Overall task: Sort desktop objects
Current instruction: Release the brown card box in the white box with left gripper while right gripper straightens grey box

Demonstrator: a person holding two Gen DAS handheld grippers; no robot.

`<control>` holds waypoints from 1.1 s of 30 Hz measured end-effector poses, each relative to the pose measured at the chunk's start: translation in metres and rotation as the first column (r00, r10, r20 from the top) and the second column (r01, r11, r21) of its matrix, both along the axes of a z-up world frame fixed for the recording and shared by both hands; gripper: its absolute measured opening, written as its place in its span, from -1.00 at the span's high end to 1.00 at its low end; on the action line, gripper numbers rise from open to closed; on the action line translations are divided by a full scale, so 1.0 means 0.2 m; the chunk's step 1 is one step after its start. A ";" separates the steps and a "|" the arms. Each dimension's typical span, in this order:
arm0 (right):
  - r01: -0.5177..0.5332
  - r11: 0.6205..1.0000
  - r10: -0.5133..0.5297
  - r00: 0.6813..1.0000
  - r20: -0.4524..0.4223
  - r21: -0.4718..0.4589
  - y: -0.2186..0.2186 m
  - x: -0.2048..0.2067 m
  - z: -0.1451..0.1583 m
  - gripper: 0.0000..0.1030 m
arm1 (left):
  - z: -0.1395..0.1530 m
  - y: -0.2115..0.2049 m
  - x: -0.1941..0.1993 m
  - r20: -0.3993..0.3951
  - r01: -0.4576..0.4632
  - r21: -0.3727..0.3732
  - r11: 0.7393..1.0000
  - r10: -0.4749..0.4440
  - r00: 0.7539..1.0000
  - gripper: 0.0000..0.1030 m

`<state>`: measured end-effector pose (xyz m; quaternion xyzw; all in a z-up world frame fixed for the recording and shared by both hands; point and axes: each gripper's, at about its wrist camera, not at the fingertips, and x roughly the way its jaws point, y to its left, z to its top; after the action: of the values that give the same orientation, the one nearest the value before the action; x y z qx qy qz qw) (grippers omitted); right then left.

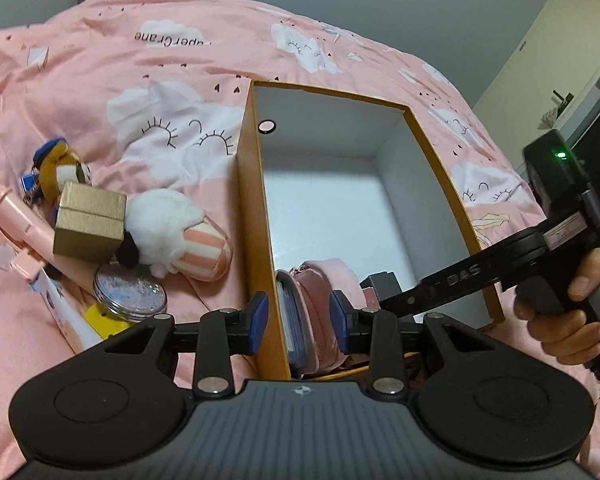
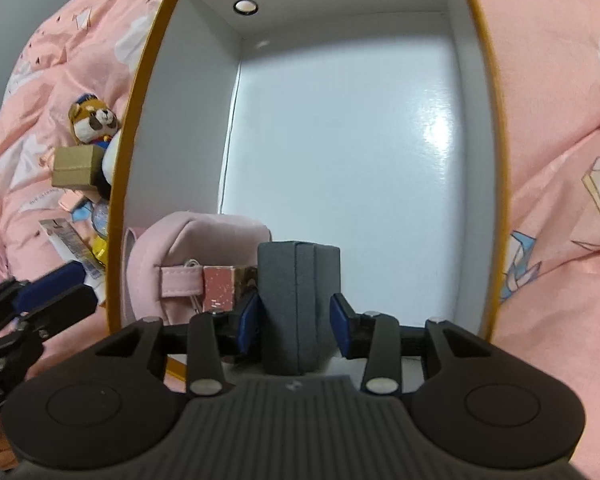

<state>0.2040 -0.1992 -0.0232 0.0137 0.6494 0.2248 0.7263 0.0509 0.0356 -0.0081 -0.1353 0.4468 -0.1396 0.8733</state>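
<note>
Jaws of the right gripper (image 2: 294, 322) are seen parted around, not clamping, a stiff grey case (image 2: 298, 304) inside the orange box (image 2: 138, 128) beside the pink pouch (image 2: 168, 248), while the left gripper (image 1: 299, 322) straddles that box's wall, parted; the case is judged light, best held by its flat sides.

The cardboard box (image 2: 380, 140) has a glossy white lining; the grey case (image 2: 298, 304) looks matt, perhaps felt; the pink pouch (image 2: 168, 252) soft cloth; the bed cover (image 1: 140, 100) smooth cotton.
</note>
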 end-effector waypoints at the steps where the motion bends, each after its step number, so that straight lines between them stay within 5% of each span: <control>1: 0.000 1.000 0.000 1.000 -0.009 0.017 -0.02 0.00 0.01 0.14 | -0.01 0.01 0.00 -0.003 -0.002 -0.007 1.000 0.002 1.000 0.27; 8: -0.094 0.991 0.093 0.996 0.007 0.101 0.00 -0.05 0.09 -0.43 | -0.03 0.05 0.01 -0.024 -0.014 -0.065 0.998 0.013 1.000 0.27; 20: -0.019 0.990 0.033 0.995 -0.096 0.142 0.00 -0.03 -0.08 -0.36 | -0.13 0.11 0.05 -0.097 -0.025 -0.221 0.975 0.003 0.995 0.26; 24: 0.121 0.970 -0.080 0.978 -0.195 0.209 -0.04 0.00 -0.12 -0.24 | -0.13 0.09 0.05 -0.084 -0.002 -0.211 0.977 -0.016 0.996 0.10; 33: 0.113 0.979 -0.087 0.984 -0.155 0.172 -0.02 -0.05 -0.14 -0.25 | -0.14 0.08 0.05 -0.087 -0.001 -0.192 0.981 -0.016 0.996 0.10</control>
<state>0.1948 -0.2037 -0.0517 0.1287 0.6766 0.2442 0.6826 0.0608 0.0521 -0.0351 -0.2235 0.4695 -0.1792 0.8352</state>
